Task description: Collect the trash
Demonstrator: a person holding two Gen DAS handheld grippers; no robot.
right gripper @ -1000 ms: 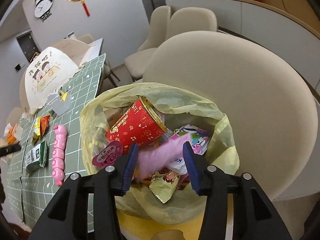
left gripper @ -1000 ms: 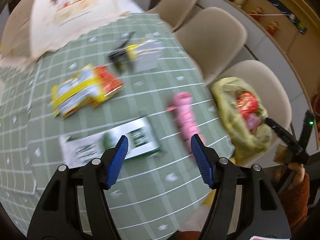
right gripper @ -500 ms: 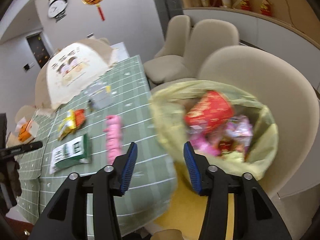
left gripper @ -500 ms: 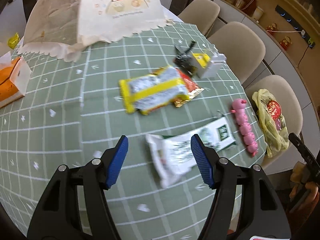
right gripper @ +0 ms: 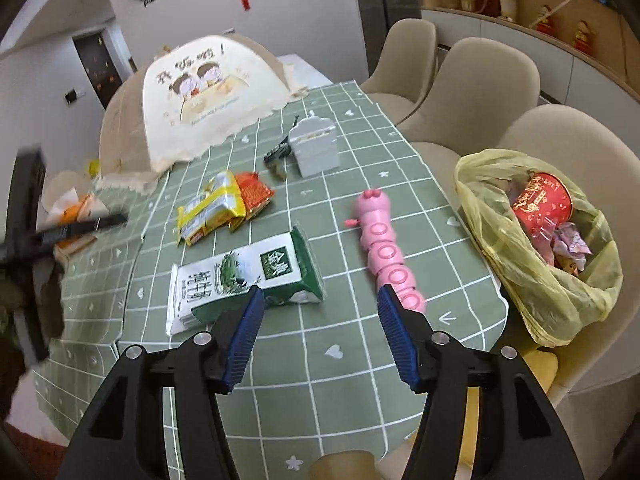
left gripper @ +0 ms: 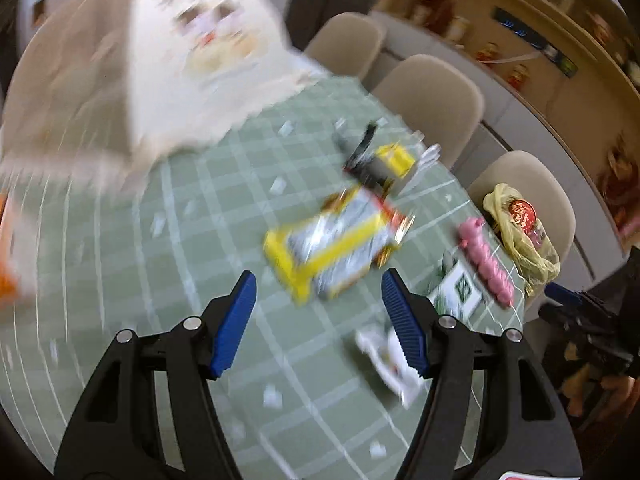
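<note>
The right gripper (right gripper: 320, 332) hangs empty over the table (right gripper: 352, 376), its jaws just spread wide; the left gripper (left gripper: 316, 316) is open too, nothing between its pads. The milk carton (right gripper: 244, 280) lies flat just ahead – approach low, pinch across its narrow side, then carry it to the yellow bag (right gripper: 536, 292) on the chair (right gripper: 568, 136) – the snack wrappers (right gripper: 224, 204) come after

Soft, even daylight, fisheye-curved edges.
The left wrist view is smeared by motion blur; the right wrist view is rendered sharp.
</note>
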